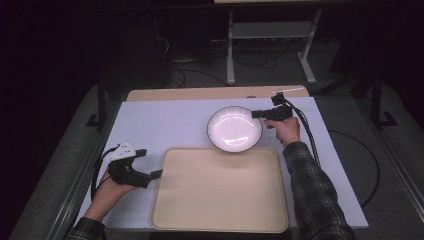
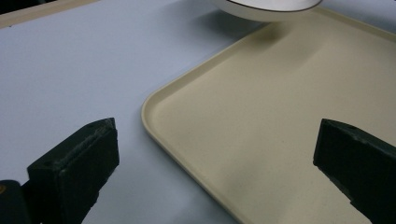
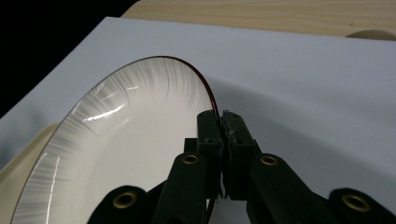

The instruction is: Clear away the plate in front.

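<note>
While the right gripper [image 3: 219, 135] pinches the bowl [image 1: 234, 128] rim, the left gripper's [image 2: 215, 154] fingers [image 2: 74, 163] gape wide.

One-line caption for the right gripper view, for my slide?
Right gripper with jaws shut on the rim of a white plate above the table.

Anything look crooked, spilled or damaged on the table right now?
No spill or damage shows. The plate is off level: the right gripper is pinching its rim and its near edge overhangs the tray's far rim. The left gripper is open beside the tray.
</note>
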Demonstrator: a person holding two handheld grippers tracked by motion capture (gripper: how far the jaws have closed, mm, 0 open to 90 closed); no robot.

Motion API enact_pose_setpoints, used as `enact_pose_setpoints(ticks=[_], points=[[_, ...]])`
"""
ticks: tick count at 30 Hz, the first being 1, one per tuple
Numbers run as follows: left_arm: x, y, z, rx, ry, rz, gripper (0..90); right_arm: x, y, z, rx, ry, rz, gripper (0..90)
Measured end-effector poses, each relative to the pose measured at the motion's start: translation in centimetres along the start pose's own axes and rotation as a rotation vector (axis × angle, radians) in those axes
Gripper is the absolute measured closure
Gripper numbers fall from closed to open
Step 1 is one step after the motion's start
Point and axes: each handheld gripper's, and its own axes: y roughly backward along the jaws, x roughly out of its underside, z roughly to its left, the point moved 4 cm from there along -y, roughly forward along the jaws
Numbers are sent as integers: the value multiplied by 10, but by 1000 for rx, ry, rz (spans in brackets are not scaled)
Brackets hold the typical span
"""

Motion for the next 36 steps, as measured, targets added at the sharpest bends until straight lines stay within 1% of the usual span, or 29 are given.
enact_pose_setpoints(ticks=[1,2,3,4,6,7,8,12,13,15,17,20,22,23,24,31,33,36], points=[[0,0,0,1,-1,1,0,1,1,2,-6,0,2,867],[0,0,0,1,-1,2,0,3,2,4,-12,7,14,868],[0,-1,0,2,-5,3,0,7,5,11,-26,23,23,866],[0,-1,0,2,-5,3,0,7,5,11,-26,23,23,866],[0,-1,-1,3,-5,4,0,10,7,15,-32,31,32,866],[0,-1,-1,3,-5,3,0,15,9,19,-48,36,36,866],[0,-1,-1,3,-4,3,0,16,10,20,-49,38,36,867],[0,-2,-1,3,-5,5,0,20,15,28,-76,43,38,864],[0,-2,-1,3,-5,5,0,20,15,28,-76,43,38,864],[0,-1,-2,3,-5,4,0,22,20,35,-86,51,43,862],[0,-2,-1,3,-5,5,0,23,21,36,-86,55,42,862],[0,-2,-2,4,-5,5,0,26,24,44,-102,63,50,861],[0,-2,-2,4,-6,5,0,28,25,48,-116,74,55,861],[0,-2,-2,4,-5,6,0,31,26,52,-127,78,57,860],[0,-2,-2,4,-6,5,0,31,26,52,-127,78,57,860],[0,-2,-2,4,-4,6,0,42,27,67,-170,96,67,857],[0,-3,-3,4,-4,6,0,48,26,72,-185,105,82,856],[0,-3,-3,4,-4,6,0,52,25,75,-183,115,94,856]])
